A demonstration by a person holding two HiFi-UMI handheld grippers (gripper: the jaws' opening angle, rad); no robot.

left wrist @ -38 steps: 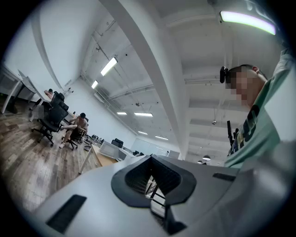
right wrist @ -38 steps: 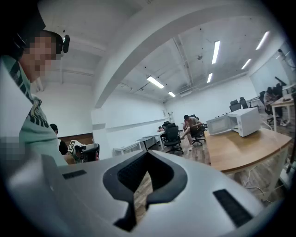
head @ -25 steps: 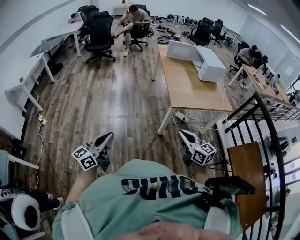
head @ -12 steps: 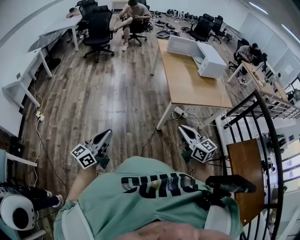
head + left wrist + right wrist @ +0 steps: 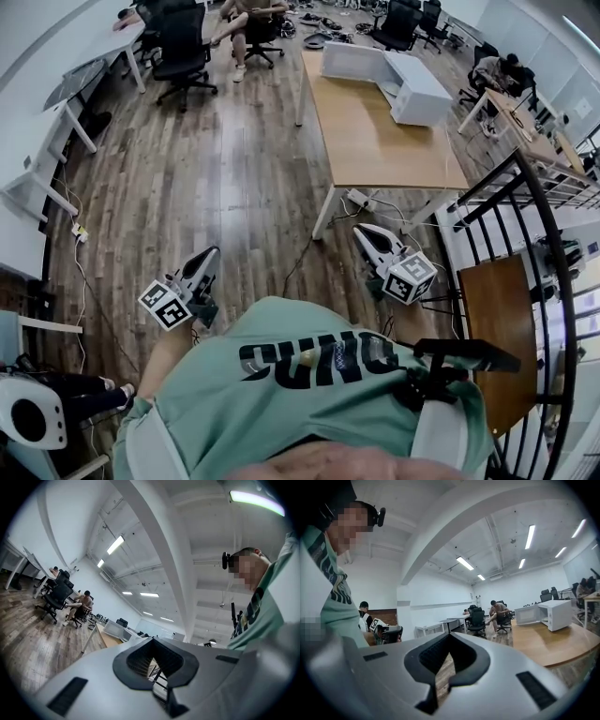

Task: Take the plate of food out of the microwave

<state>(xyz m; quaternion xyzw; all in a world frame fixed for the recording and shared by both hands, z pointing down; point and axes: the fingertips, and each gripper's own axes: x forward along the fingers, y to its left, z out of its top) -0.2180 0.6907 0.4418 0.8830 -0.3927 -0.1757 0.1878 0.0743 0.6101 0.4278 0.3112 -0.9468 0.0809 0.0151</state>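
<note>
Left gripper: the left gripper (image 5: 209,255) sits at 9 o'clock off the person's waist, nose aimed out over the floor. Its own view shows the jaws pressed together, with nothing between them.
Right gripper: the right gripper (image 5: 362,233) is at 3 o'clock off the waist, pointing the same way. Its jaws meet at the tips too, and it is empty.
Holder: a person in a green T-shirt (image 5: 309,394) fills the bottom of the head view, a gripper at each side.
Microwave: the white microwave (image 5: 422,94) is up at 1 o'clock, at the far end of the wooden table (image 5: 375,150), well apart from both grippers. Its door (image 5: 352,64) is swung open towards 11 o'clock.
Plate of food: I can't make it out. The microwave's inside is too small and too far off in every view.
Floor: the wooden floor (image 5: 216,178) stretches from the grippers to the table, and a power strip (image 5: 361,199) lies by the near table leg.
Railing: a black railing (image 5: 525,216) curves past at 3 o'clock.
Background: a black office chair (image 5: 178,42) stands at 11 o'clock, and a seated person (image 5: 493,610) is beyond it, near white desks (image 5: 37,178) at 10 o'clock.
</note>
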